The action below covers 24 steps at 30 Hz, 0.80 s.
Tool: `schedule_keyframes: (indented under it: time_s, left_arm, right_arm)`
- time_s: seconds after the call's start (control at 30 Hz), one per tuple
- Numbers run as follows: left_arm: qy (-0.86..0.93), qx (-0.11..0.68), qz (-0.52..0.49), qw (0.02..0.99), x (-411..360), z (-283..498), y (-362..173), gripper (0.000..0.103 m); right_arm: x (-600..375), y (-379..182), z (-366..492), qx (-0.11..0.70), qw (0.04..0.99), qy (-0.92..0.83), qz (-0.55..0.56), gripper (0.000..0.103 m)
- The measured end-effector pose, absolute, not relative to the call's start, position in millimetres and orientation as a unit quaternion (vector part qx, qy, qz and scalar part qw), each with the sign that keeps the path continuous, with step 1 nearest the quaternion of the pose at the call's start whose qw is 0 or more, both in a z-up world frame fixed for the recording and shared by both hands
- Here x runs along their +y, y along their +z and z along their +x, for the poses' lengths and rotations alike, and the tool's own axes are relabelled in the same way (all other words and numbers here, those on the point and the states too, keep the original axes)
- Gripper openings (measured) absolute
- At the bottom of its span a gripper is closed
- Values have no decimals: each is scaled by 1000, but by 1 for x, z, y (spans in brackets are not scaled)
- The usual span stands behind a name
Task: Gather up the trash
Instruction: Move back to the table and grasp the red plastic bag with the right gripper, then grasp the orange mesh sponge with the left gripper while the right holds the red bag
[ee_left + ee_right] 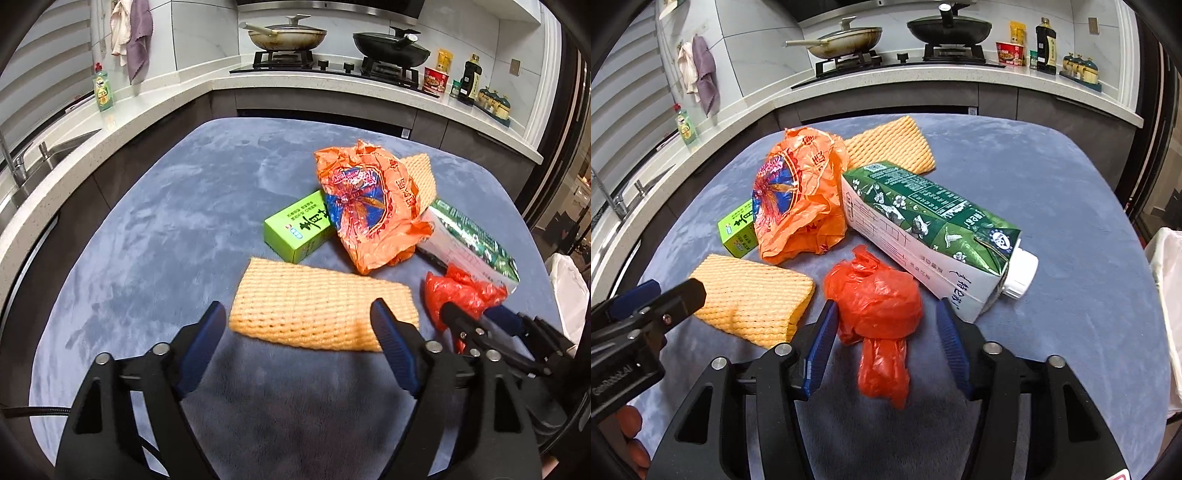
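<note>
Trash lies on a blue-grey cloth-covered table (155,229). My left gripper (299,314) is open, its fingers on either side of the near end of a yellow foam net sleeve (317,306). My right gripper (884,314) is open around a crumpled red plastic bag (879,306), also seen in the left wrist view (461,291). Behind lie an orange plastic bag (801,199), a green-and-white milk carton (934,236) on its side, a small green box (295,230) and a second foam net sleeve (890,147).
A white-lined bin (1167,295) stands at the table's right edge. A kitchen counter (110,122) wraps round behind, with a sink (37,158), a stove with two pans (332,40) and bottles (471,79).
</note>
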<state>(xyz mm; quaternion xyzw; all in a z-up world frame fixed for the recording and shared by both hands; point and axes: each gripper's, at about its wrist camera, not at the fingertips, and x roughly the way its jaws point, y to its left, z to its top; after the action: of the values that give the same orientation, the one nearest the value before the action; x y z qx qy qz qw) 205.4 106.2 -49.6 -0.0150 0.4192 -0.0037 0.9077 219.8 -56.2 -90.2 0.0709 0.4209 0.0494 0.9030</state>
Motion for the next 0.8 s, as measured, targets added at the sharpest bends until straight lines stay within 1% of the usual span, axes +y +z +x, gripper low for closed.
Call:
schedule_keyframes:
  time_s: [0.03, 0.13, 0.37, 0.47, 0.63, 0.67, 0.7, 0.73, 0.77, 0.8]
  left_arm:
    - [-4, 420, -15, 907, 106, 207, -51, 77]
    - [-4, 427, -15, 904, 104, 214, -56, 77]
    - [-5, 442, -19, 897, 99, 226, -73, 78]
    - [-7, 447, -23, 894, 96, 231, -81, 81]
    - [-5, 440, -18, 898, 88, 233, -85, 80]
    - [-6, 438, -19, 899, 87, 232, -85, 76]
    - [-6, 436, -17, 900, 85, 232, -85, 66]
    - [-8, 435, -13, 900, 83, 231, -85, 64]
    - [-12, 433, -10, 901, 81, 229, -84, 53]
    - [-14, 433, -8, 901, 78, 229, -83, 40]
  right_arm:
    - [-56, -91, 220, 421, 903, 52, 71, 35]
    - [-53, -89, 219, 418, 905, 56, 63, 30]
    - [-66, -73, 207, 401, 912, 54, 71, 29]
    - [-75, -66, 203, 395, 914, 49, 79, 29]
    - [-84, -61, 199, 392, 915, 43, 85, 30]
    - [-84, -61, 198, 392, 915, 42, 86, 30]
    - [-85, -62, 198, 392, 915, 42, 87, 30]
    - [-85, -62, 197, 392, 915, 42, 89, 30]
    - [-86, -63, 196, 393, 914, 41, 90, 30]
    - [-87, -63, 195, 393, 914, 41, 91, 30]
